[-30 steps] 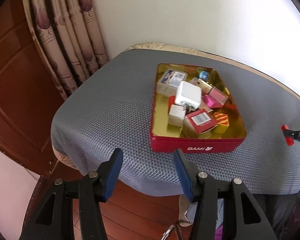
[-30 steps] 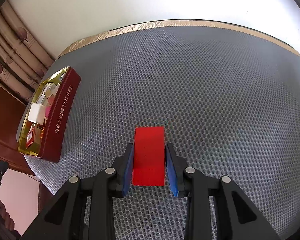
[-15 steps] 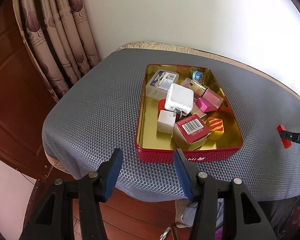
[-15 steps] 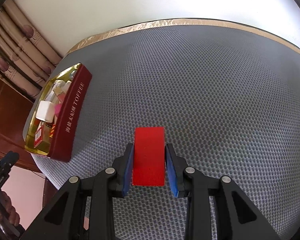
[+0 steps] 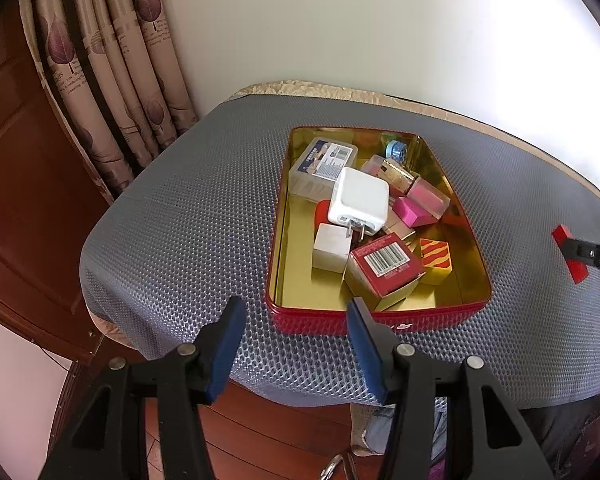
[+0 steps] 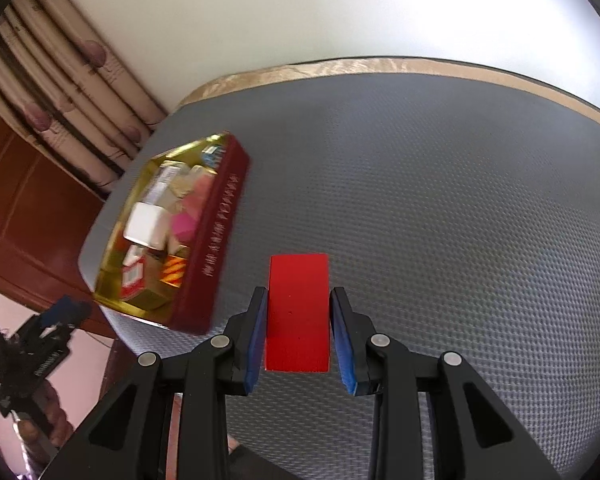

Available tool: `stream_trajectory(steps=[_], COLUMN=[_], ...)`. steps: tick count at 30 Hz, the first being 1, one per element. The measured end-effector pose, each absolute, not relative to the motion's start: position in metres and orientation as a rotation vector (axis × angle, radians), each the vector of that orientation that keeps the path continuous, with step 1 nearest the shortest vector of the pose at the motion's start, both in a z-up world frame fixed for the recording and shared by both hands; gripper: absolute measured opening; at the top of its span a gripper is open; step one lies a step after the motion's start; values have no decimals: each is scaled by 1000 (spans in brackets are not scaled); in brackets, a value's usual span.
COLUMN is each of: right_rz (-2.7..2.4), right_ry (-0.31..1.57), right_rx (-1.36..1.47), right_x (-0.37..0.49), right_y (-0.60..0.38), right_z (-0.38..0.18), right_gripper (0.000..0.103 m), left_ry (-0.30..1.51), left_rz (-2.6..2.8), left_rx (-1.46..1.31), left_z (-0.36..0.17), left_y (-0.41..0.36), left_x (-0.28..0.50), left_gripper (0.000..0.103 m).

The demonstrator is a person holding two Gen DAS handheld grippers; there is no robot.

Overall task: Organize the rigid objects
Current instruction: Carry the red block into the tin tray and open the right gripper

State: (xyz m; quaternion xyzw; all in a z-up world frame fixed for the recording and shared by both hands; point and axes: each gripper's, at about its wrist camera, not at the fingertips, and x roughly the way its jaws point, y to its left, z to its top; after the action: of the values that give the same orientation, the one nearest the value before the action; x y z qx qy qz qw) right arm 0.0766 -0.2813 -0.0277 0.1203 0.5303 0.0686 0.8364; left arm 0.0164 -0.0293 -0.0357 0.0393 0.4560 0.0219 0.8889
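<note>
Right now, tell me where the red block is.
The red block sits clamped in the right gripper, above the grey mat right of the red tin. The left wrist view shows it at the far right edge.

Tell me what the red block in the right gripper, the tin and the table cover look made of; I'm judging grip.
Red block: probably painted wood or hard plastic; flat matte faces, sharp edges, tiny specks. Tin: metal, with a mirror-like gold interior and a red lacquered outside. Table cover: grey foam or rubbery mat with a dimpled honeycomb texture, likely non-slip.
</note>
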Motion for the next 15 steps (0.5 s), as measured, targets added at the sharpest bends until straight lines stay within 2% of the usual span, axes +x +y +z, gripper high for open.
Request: stream_trajectory(steps=[9, 15], right_rz=[289, 352], right_ry=[1098, 1116], right_rx=[237, 234], right_x=[93, 105], right_y=[-226, -193], right_z=[0, -5], right_gripper=[29, 29], left_ry=[945, 941], left_rz=[48, 55], left_rx=[74, 74], left_z=[-36, -37], left_y=[-27, -23], left_x=[24, 28], left_gripper=[54, 54])
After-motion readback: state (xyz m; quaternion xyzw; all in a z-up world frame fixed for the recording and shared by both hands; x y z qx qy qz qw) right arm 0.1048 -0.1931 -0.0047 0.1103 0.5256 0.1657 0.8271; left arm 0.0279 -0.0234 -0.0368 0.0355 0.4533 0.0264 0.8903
